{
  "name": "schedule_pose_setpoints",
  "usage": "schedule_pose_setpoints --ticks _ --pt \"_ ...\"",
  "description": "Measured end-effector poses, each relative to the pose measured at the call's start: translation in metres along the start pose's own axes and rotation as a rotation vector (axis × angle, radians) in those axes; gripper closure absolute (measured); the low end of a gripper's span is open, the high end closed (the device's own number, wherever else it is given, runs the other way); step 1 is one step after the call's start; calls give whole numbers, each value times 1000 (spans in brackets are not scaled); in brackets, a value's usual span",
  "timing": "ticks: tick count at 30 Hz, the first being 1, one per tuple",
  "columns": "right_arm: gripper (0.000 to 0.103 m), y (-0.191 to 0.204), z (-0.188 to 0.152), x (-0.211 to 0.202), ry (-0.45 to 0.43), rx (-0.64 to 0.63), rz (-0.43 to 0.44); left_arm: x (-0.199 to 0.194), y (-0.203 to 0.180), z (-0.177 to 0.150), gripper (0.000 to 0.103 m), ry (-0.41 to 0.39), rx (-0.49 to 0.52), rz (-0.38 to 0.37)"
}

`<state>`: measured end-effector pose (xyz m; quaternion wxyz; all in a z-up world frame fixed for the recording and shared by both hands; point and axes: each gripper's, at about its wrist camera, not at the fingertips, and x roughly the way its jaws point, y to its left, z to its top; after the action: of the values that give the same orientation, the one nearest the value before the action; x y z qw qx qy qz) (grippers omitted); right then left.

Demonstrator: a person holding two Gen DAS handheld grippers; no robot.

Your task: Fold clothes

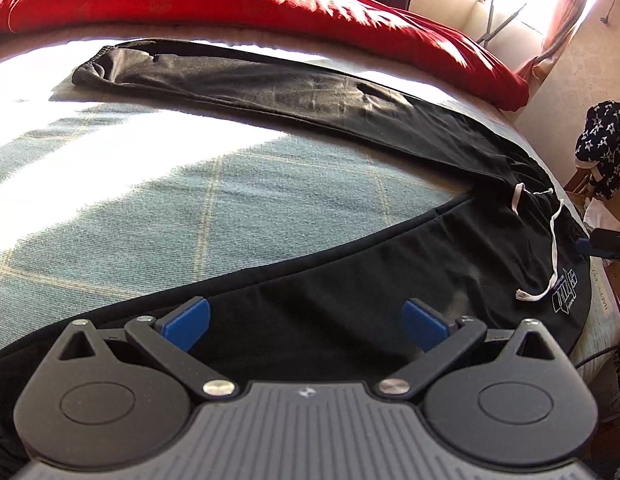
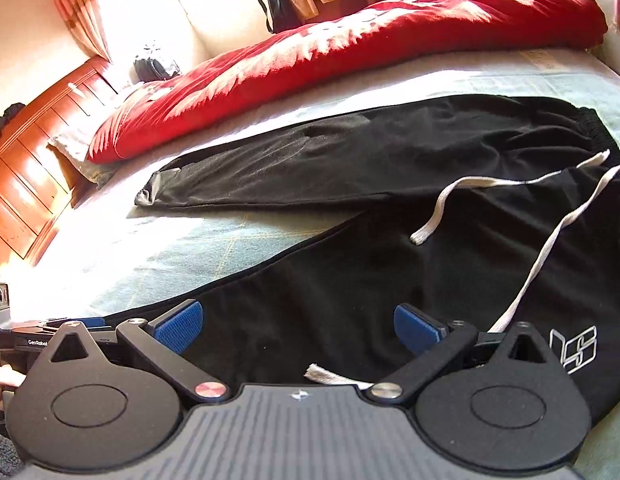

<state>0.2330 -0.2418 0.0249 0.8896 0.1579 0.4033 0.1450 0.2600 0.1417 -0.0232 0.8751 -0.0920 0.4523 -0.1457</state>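
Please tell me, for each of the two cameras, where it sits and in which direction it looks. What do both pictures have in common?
Left wrist: sits on the left gripper, looks along the black trousers toward the waistband; open jaws show.
Right wrist: sits on the right gripper, looks over the trousers toward the wooden headboard; open jaws and part of a hand show.
Shared: the trousers, white drawstring, red duvet, green bedspread.
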Motion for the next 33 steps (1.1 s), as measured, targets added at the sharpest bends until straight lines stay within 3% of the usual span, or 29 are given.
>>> schedule_pose_setpoints --ticks 7,11,16,21,26,29,33 --pt "0 -69 65 20 71 -132 62 11 -41 -10 1 -41 -129 105" --pt "0 -98 105 51 110 -199 122 8 -66 -18 1 -33 -139 180" --pt "0 -128 136 98 207 -173 261 -3 -81 -24 1 -31 -185 265" --pt "0 -133 134 114 307 -185 347 -8 -91 -25 1 -34 -204 314" --pt "0 -130 109 79 363 -228 403 4 -101 -21 1 -10 -206 318" --pt "0 -128 94 52 378 -253 467 15 -108 -16 1 14 -196 312" --pt "0 -129 97 36 301 -280 423 30 -121 -5 1 40 -152 312"
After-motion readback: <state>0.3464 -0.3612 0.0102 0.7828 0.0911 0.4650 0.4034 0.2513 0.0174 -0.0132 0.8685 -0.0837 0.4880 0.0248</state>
